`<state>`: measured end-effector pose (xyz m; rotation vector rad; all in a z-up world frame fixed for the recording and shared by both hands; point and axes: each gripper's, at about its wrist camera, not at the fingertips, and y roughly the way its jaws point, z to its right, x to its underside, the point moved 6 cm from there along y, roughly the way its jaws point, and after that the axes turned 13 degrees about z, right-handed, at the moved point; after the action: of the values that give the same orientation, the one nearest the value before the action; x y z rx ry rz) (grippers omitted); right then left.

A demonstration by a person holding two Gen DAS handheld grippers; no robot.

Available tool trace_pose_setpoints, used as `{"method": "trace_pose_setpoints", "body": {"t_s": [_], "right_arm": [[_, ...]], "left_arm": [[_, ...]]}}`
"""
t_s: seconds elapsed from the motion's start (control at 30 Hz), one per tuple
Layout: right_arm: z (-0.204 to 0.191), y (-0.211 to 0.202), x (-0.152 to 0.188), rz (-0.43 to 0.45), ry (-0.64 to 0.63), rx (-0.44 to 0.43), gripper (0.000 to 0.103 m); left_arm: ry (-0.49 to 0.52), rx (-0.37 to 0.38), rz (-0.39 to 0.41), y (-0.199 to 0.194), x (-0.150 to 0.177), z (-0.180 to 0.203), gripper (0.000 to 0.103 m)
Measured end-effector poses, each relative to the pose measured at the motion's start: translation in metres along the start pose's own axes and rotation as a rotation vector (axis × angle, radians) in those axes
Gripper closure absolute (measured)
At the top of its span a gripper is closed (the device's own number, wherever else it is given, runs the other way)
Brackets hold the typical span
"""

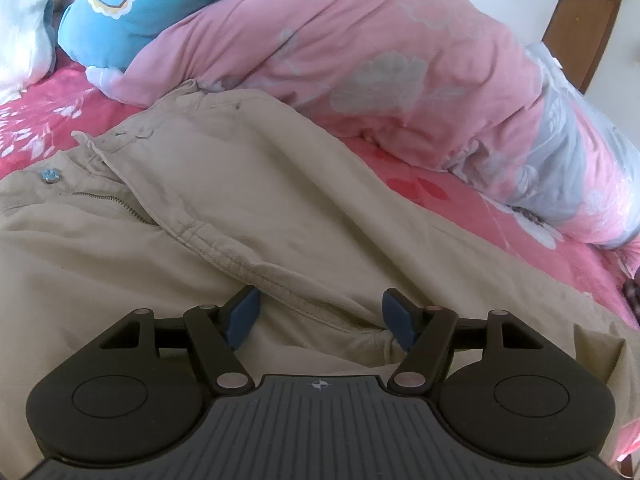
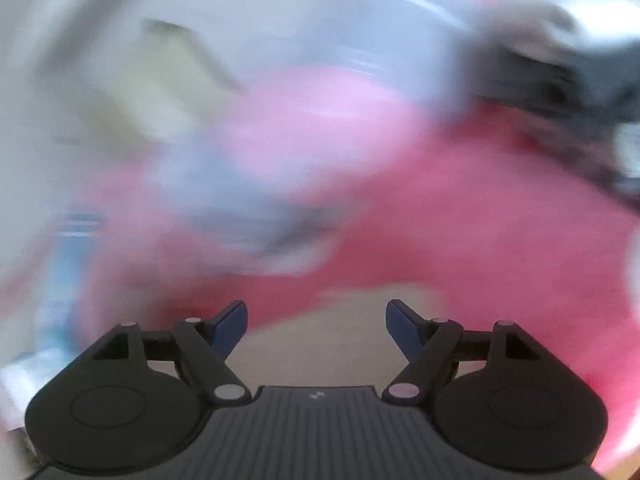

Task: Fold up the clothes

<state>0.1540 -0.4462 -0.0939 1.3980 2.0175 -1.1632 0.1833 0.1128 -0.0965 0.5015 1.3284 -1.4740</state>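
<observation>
Left wrist: hand-held gripper (image 1: 320, 316) gapes above trousers (image 1: 248, 184).

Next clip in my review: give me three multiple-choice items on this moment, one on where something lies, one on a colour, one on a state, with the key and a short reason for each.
1. Where do the beige trousers lie?
A. On the red floral bed sheet, in front of the pink quilt
B. On a wooden floor
C. Hung over a chair

2. What colour is the button at the trousers' waistband?
A. Black
B. Light blue
C. Gold

3. How does the left gripper stand?
A. Shut on the quilt
B. Shut with nothing in it
C. Open over the trousers, a seam running between its fingers

Key:
1 A, the trousers are spread on the sheet with the quilt bunched behind them.
2 B, the round button beside the zip is pale blue.
3 C, the blue fingers stand well apart above the cloth.
</observation>
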Motion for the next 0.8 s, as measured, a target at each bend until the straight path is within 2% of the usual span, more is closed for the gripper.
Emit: {"method": "trace_pose_setpoints", "body": {"t_s": [0.07, 0.13, 0.17, 0.2, 0.27, 0.3, 0.47, 0.63, 0.7, 0.8], "right_arm": [[0.027, 0.026, 0.001, -0.087, 0.007, 0.126, 0.036], [0.033, 0.043, 0.012, -0.160, 0.044, 0.117, 0.046], [0.029, 0.047, 0.016, -0.161, 0.027, 0.106, 0.058], [0.022, 0.048, 0.018, -0.158, -0.003, 0.098, 0.080], [0.012, 0.048, 0.016, -0.133, -0.034, 0.089, 0.088], [0.008, 0.047, 0.011, -0.113, -0.042, 0.080, 0.091], [-0.025, 0.044, -0.033, 0.010, -0.143, 0.024, 0.092], [-0.048, 0.048, -0.076, 0.114, -0.233, 0.031, 0.092], [-0.046, 0.050, -0.087, 0.136, -0.239, 0.046, 0.092], [-0.033, 0.069, -0.084, 0.113, -0.234, 0.092, 0.091]], "left_arm": [[0.003, -0.002, 0.002, 0.000, 0.000, 0.000, 0.035], [0.007, -0.006, 0.003, 0.000, 0.000, 0.001, 0.035], [0.009, -0.008, 0.004, 0.001, -0.001, 0.001, 0.035], [0.012, -0.010, 0.004, 0.001, -0.001, 0.002, 0.035], [0.019, -0.012, 0.004, 0.001, -0.001, 0.003, 0.035], [0.021, -0.012, 0.003, 0.001, -0.001, 0.003, 0.035], [0.010, -0.007, 0.001, 0.001, -0.001, 0.000, 0.035], [0.000, -0.004, 0.002, 0.001, -0.002, -0.001, 0.035], [-0.004, -0.004, 0.003, 0.000, -0.002, -0.002, 0.035], [-0.010, -0.005, 0.005, 0.000, -0.004, -0.005, 0.035]]}}
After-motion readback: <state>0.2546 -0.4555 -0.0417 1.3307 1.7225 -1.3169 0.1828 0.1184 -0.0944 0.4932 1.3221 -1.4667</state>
